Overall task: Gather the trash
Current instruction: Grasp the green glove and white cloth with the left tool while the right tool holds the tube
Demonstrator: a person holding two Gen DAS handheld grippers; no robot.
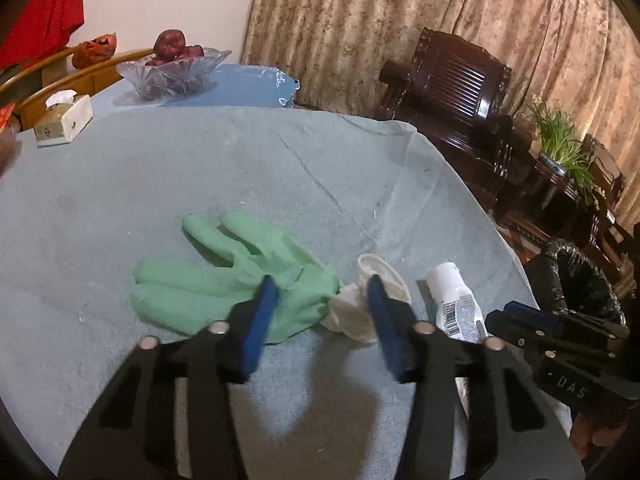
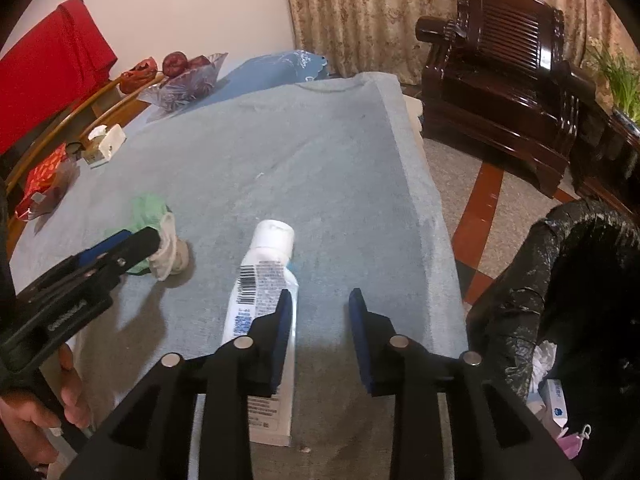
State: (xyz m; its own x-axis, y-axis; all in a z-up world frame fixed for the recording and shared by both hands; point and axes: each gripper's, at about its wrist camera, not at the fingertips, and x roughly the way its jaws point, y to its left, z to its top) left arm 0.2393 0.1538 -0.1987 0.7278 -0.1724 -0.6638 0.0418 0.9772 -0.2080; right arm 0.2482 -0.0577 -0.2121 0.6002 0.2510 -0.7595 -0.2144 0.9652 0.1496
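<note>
A green glove [image 1: 236, 280] with a white cuff [image 1: 350, 312] lies on the blue-grey cloth of the table [image 1: 200, 168]. My left gripper [image 1: 322, 292] is open, its jaws standing on either side of the glove's wrist. A white squeeze tube [image 2: 262, 304] lies to the right of the glove; it also shows in the left wrist view [image 1: 456, 300]. My right gripper [image 2: 318, 300] is open and empty, its left finger [image 2: 282, 320] over the tube's edge. The glove [image 2: 150, 208] shows partly hidden behind the left gripper [image 2: 116, 252].
A black-bagged trash bin [image 2: 560, 264] with some rubbish inside stands off the table's right edge. A tissue box [image 1: 64, 120], a glass fruit bowl [image 1: 172, 70] and red snack bags [image 2: 44, 176] sit at the far left. A dark wooden armchair [image 2: 500, 68] stands beyond.
</note>
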